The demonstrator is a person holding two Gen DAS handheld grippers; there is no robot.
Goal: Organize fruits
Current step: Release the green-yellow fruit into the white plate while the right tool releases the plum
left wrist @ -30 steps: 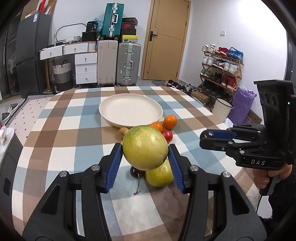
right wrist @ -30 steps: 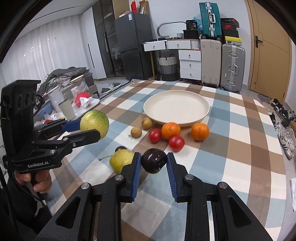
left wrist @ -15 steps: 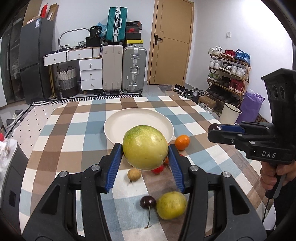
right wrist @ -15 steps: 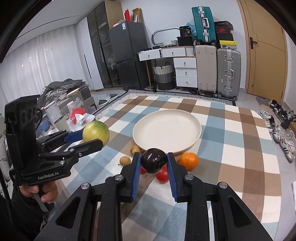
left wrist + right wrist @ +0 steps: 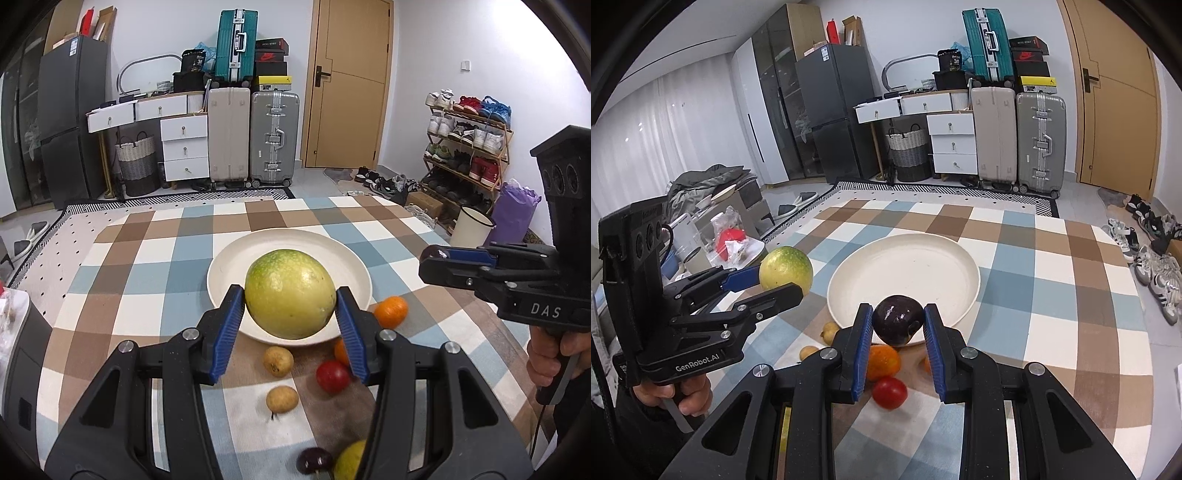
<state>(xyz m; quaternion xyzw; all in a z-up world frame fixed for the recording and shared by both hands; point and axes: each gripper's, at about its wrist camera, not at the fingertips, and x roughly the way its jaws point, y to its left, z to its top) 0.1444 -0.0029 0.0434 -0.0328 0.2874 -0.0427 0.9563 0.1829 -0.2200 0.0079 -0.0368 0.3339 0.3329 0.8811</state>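
Between left claw (image 5: 290, 314) pads, green-yellow fruit (image 5: 290, 293), long axis crosswise

Bright even light, sharp, fisheye-warped edges

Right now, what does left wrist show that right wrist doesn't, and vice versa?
Only the left wrist view: the shoe rack, a white bucket, and near the bottom edge a dark cherry beside a second yellow-green fruit.

Only the right wrist view: the curtains, and a cluttered side table.

Both: the cream plate, nothing on it yet, the left gripper shut on the large yellow-green fruit, the right gripper shut on the dark plum, and loose oranges and red fruits on the checked cloth.
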